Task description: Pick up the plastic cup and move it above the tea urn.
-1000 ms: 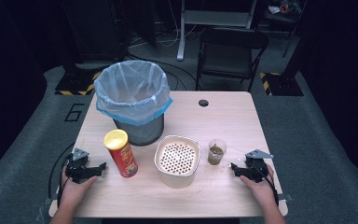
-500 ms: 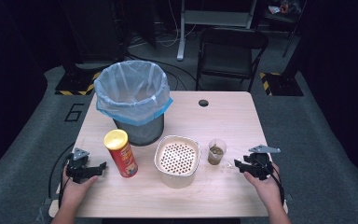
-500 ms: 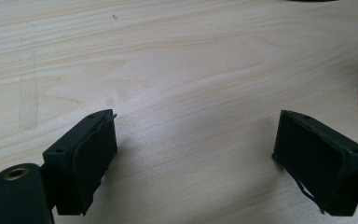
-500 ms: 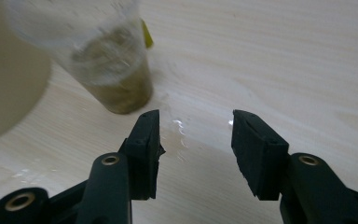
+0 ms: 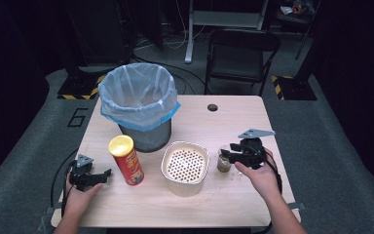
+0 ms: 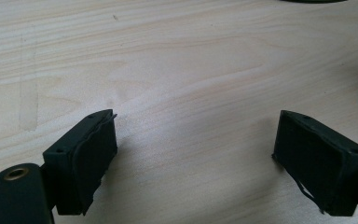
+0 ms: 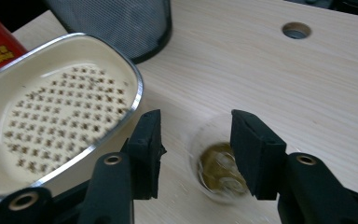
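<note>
A small clear cup [image 5: 223, 162] with brownish contents stands right of a cream tub [image 5: 185, 166] that has a perforated insert. My right gripper [image 5: 227, 153] is open right at the cup. In the right gripper view the cup [image 7: 216, 170] lies low between the jaws of my right gripper [image 7: 196, 135], partly behind the right one, with the tub [image 7: 51, 116] just to its left. A red can [image 5: 125, 159] with a yellow lid stands left of the tub. My left gripper [image 5: 104, 175] rests open beside the can, and my left gripper [image 6: 196, 140] has bare table between its jaws.
A mesh bin [image 5: 137, 105] lined with a pale blue bag stands behind the can and tub. A cable hole [image 5: 212, 107] marks the far right of the table [image 5: 233, 204]. A folding chair [image 5: 241, 53] stands beyond the table's far edge.
My right gripper has moved left and forward until its jaws reach the cup. The left gripper has stayed where it was.
</note>
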The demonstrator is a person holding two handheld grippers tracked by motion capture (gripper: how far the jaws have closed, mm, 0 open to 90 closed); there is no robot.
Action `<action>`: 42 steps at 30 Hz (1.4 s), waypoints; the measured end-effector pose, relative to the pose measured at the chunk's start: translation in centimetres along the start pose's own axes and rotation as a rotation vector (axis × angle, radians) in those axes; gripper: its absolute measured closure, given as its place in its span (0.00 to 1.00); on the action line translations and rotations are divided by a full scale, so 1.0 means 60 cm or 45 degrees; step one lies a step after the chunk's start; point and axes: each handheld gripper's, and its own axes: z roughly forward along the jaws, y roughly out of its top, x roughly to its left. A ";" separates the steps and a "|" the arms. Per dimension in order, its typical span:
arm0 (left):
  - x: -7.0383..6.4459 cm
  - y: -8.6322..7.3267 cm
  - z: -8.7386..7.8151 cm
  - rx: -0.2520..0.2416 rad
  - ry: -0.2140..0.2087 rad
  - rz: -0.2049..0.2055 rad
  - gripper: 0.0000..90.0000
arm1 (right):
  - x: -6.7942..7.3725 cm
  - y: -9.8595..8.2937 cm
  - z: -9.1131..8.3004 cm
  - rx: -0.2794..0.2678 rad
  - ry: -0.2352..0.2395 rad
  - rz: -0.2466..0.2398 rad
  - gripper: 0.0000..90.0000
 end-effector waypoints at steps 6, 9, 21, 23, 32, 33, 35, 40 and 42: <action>0.000 0.000 0.000 0.001 0.000 0.000 0.14 | 0.034 0.015 0.046 0.007 0.041 -0.033 0.67; 0.000 0.000 0.001 -0.006 -0.001 -0.002 0.14 | 0.042 0.016 0.066 0.039 0.048 -0.049 0.68; 0.000 0.000 0.000 0.001 0.000 0.001 0.14 | 0.049 0.021 0.108 0.090 0.080 -0.120 0.87; 0.000 0.000 0.000 -0.004 -0.001 0.000 0.14 | 0.048 0.023 0.109 0.104 0.103 -0.119 0.88; 0.000 0.000 0.000 0.000 0.001 0.003 0.14 | 0.048 0.016 0.097 0.124 0.160 -0.166 0.88; 0.000 0.000 0.000 -0.001 0.002 0.004 0.14 | 0.048 0.014 0.095 0.123 0.170 -0.170 0.88; 0.000 0.000 0.000 -0.001 0.002 0.004 0.14 | 0.048 0.012 0.092 0.131 0.181 -0.166 0.88; 0.000 0.000 0.000 0.000 0.002 0.005 0.14 | 0.047 0.010 0.075 0.087 0.192 -0.160 0.75; 0.000 0.000 0.000 -0.001 0.002 0.004 0.14 | 0.045 0.012 0.068 0.071 0.193 -0.151 0.70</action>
